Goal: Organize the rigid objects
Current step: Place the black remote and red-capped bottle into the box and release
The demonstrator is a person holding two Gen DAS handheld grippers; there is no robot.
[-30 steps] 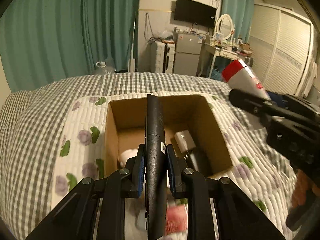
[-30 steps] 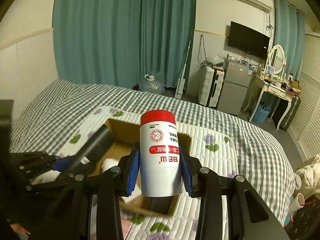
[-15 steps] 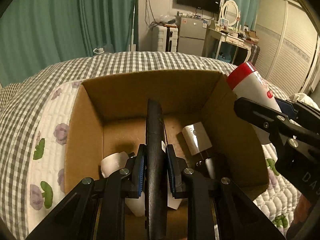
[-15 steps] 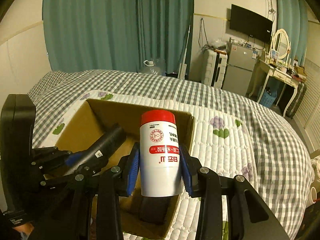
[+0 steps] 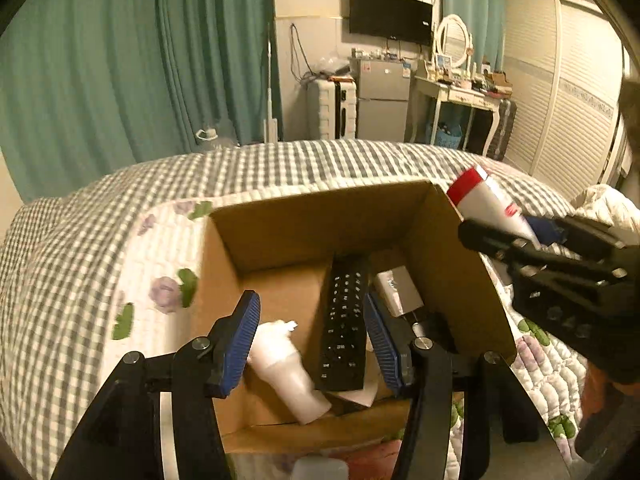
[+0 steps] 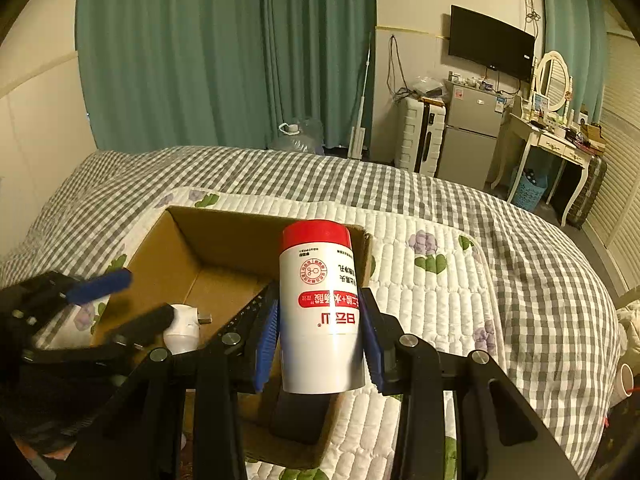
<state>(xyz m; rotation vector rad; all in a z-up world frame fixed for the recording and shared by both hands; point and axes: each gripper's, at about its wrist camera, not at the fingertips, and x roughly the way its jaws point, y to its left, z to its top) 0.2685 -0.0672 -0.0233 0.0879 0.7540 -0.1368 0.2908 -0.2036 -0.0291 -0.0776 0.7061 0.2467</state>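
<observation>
Two grippers work over an open cardboard box (image 5: 452,280) that sits on a white quilted pad with purple flowers (image 6: 436,280), spread on a bed with a grey checked cover (image 6: 312,172). The left gripper (image 5: 312,338) hangs above the near side of the box with its jaws spread wide and nothing between the blue pads (image 5: 240,340). Below it, inside the box, a black remote control (image 5: 346,320) lies lengthwise, buttons up, its near end resting over some white paper. Just left of the remote lies a white plastic bottle (image 5: 284,372) on its side, and to the right of the remote sits a small grey-white boxy item (image 5: 396,290), beside a dark object that is too shadowed to tell. The right gripper (image 6: 320,340) has its jaws closed on a white bottle with a red cap (image 6: 320,304), held upright above the right edge of the box; its red printed label reads upside down in the right wrist view. Teal curtains (image 6: 224,52) hang behind the bed.
</observation>
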